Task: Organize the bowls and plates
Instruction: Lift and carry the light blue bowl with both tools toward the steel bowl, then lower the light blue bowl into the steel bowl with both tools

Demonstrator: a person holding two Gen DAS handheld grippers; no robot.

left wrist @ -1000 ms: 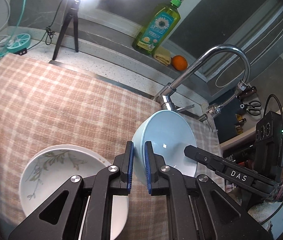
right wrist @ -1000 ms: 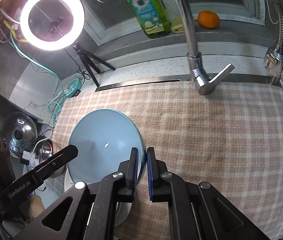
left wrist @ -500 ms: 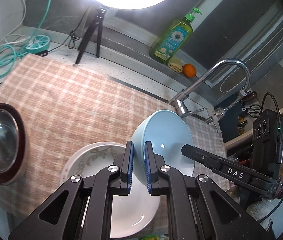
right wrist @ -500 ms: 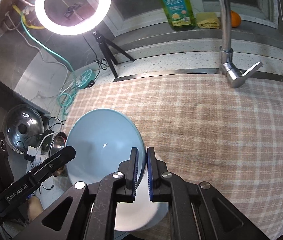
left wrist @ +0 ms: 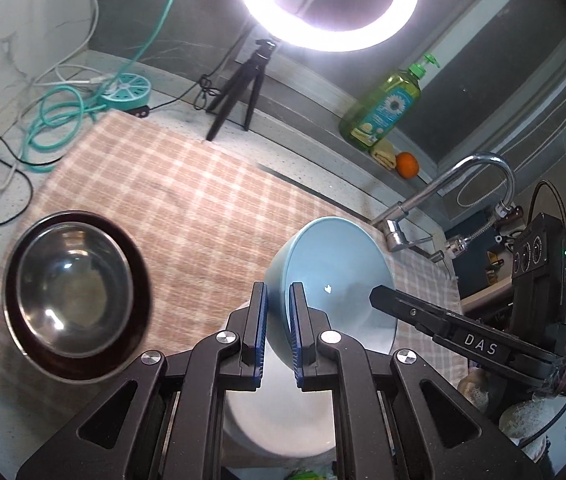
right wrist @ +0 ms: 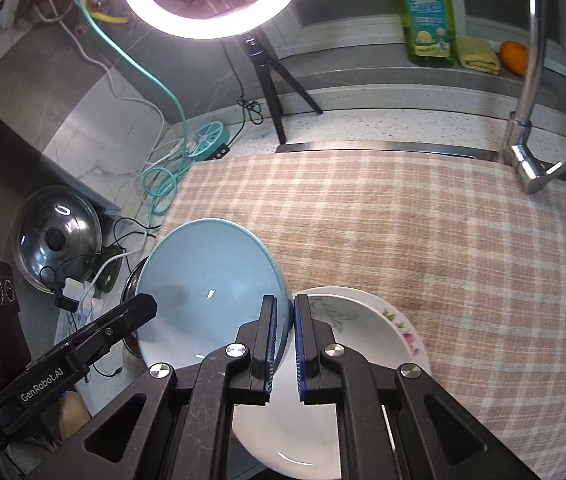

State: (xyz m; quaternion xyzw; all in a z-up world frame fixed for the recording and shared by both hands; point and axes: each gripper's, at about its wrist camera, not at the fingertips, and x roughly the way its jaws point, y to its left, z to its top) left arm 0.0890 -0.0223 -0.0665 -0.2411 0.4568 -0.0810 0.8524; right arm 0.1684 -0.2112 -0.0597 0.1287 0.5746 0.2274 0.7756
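A light blue bowl [left wrist: 335, 280] hangs tilted above the checked cloth [left wrist: 187, 208], held from both sides. My left gripper [left wrist: 277, 288] is shut on its near rim in the left wrist view. My right gripper [right wrist: 285, 300] is shut on the opposite rim of the blue bowl [right wrist: 207, 280]. Each gripper shows in the other's view as a black finger reaching over the bowl. A white plate with a floral edge [right wrist: 367, 336] lies on the cloth under the bowl and the fingers. A steel bowl with a dark rim [left wrist: 71, 284] sits on the cloth to the left.
A ring light on a tripod [left wrist: 243, 92] stands at the back of the counter, with teal and white cables [left wrist: 63, 116] to its left. A green soap bottle [left wrist: 383, 112], an orange [left wrist: 407, 164] and the faucet [left wrist: 463, 184] are at the right. A pot lid [right wrist: 57, 240] lies beyond the counter's left edge.
Both grippers have carried the blue bowl to the left across the cloth. The steel bowl has come into the left wrist view, and the white plate now lies below the fingers.
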